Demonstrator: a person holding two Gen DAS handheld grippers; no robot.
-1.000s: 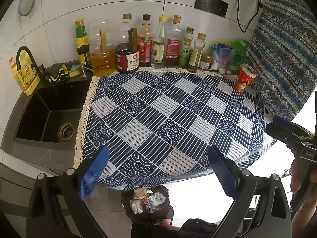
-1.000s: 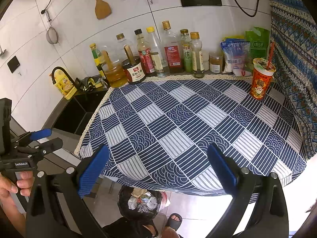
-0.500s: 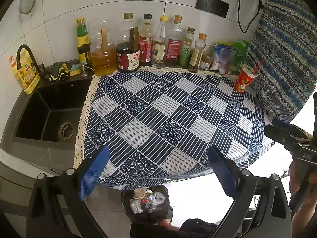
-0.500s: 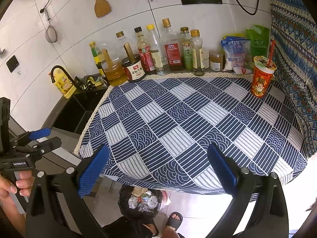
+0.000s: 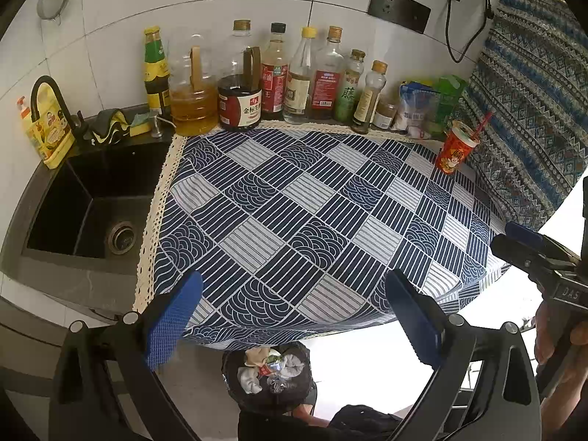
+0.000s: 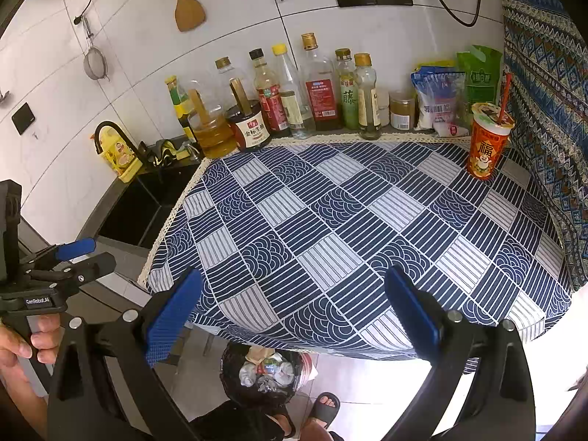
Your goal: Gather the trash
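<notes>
Counter-corner cup (image 6: 488,143) beyond right tool (image 6: 292,312)

I see a matt woven cloth (image 6: 330,228) over the desk, glossy white wall tiles (image 6: 147,36) behind glass and plastic bottles (image 6: 319,84). My pads (image 6: 172,316) look rough, textured blue; the spatula (image 6: 188,3) is wood.

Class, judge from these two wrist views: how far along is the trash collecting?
Done: the bin on the floor already holds crumpled waste. In hand: nothing; the left gripper and right gripper are both open and empty. Left: the red cup with a straw on the tablecloth, likely the last trash.
</notes>
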